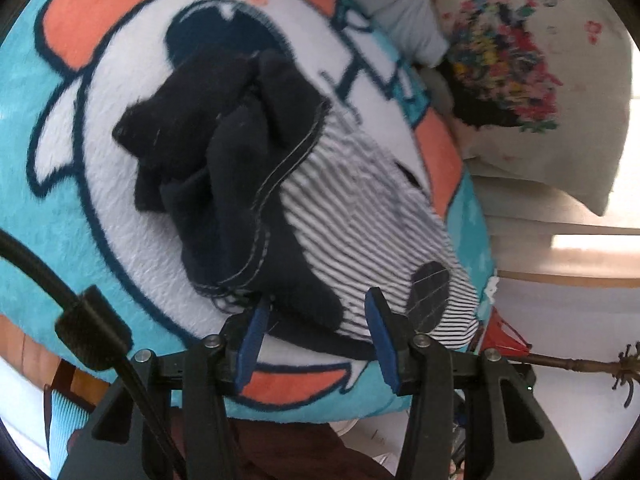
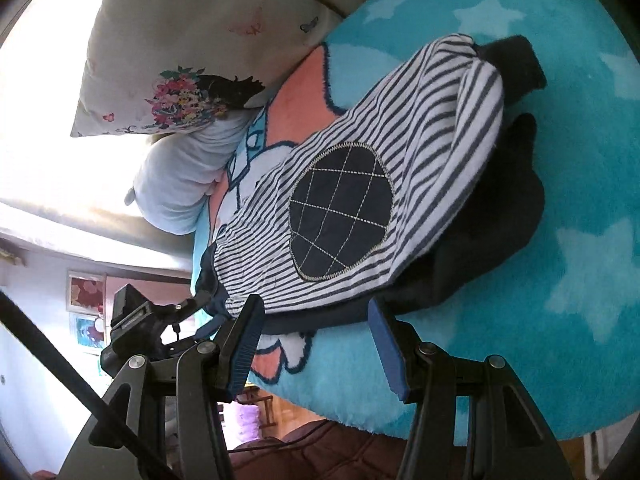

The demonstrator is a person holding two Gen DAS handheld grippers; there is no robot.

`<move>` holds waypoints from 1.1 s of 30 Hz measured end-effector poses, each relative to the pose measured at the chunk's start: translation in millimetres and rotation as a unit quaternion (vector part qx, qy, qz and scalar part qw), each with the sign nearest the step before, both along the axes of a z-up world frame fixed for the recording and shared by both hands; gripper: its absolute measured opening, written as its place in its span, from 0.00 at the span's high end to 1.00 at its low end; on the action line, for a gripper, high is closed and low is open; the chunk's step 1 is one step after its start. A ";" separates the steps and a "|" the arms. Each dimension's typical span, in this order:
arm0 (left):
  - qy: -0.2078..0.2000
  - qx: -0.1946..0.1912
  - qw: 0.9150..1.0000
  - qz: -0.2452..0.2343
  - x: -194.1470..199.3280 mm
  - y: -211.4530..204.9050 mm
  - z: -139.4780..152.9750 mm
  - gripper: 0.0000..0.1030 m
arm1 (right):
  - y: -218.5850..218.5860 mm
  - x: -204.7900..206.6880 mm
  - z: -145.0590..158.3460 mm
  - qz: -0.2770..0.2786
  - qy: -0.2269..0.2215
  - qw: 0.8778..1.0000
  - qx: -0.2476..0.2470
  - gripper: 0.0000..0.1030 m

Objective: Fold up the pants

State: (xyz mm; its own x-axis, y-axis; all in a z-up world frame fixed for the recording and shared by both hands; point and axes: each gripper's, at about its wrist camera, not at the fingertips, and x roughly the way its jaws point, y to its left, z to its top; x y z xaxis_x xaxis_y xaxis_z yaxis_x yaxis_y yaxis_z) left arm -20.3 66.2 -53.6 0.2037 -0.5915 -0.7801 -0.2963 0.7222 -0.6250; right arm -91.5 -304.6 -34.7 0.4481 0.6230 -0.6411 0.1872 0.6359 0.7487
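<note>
The pants point(image 1: 320, 184) lie crumpled on a plush blanket: white with navy stripes, a quilted navy knee patch point(image 2: 340, 212) and bunched navy parts point(image 1: 192, 136). My left gripper point(image 1: 316, 330) is open at their near edge; the navy hem and the striped cloth reach in between its blue pads point(image 1: 250, 340), which do not press on them. My right gripper point(image 2: 314, 334) is open too, its tips just short of the striped leg's near edge point(image 2: 304, 308). The left gripper point(image 2: 160, 320) also shows in the right wrist view, at the pants' navy corner.
The blanket point(image 1: 120, 220) is turquoise, white and orange with a cartoon print and covers a bed. A floral pillow point(image 1: 540, 80) and a pale blue pillow point(image 2: 180, 184) lie past the pants. The bed's edge drops off just below both grippers.
</note>
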 end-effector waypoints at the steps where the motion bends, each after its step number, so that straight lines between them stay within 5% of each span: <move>1: 0.001 0.002 1.000 -0.003 -1.0 -0.8 -0.1 0.54 | 0.2 0.1 -0.1 -0.002 0.002 1.000 -0.002 0.44; 12: -0.006 0.027 1.000 -0.012 10.1 -1.0 -3.5 0.55 | -13.0 5.4 2.0 -0.056 0.010 0.997 -0.059 0.44; 13: -0.004 0.032 0.999 -0.015 11.5 -2.8 -4.8 0.65 | -14.1 6.8 2.4 -0.061 0.011 0.996 -0.068 0.44; 14: 0.000 0.036 0.999 -0.016 13.0 -4.5 -6.6 0.81 | -15.5 9.0 1.6 -0.066 0.016 0.995 -0.078 0.47; 16: 0.005 0.043 0.999 -0.019 14.0 -6.1 -9.0 0.86 | -18.1 14.9 -4.5 -0.076 0.032 0.992 -0.093 0.68; 17: 0.003 0.044 0.999 -0.018 13.0 -6.2 -7.5 0.87 | -19.7 16.8 -7.8 -0.079 0.039 0.991 -0.099 0.87; 18: 0.000 0.044 0.999 -0.018 11.5 -5.6 -4.7 0.88 | -21.2 17.9 -10.3 -0.081 0.044 0.991 -0.101 0.90; 26: -0.057 0.013 0.998 0.005 15.3 2.5 31.7 0.89 | -17.5 20.7 34.7 -0.071 -0.014 0.991 -0.111 0.94; 33: -0.070 0.023 0.997 0.021 68.4 4.8 39.1 0.89 | -21.8 70.0 57.8 -0.061 -0.045 0.988 -0.132 0.94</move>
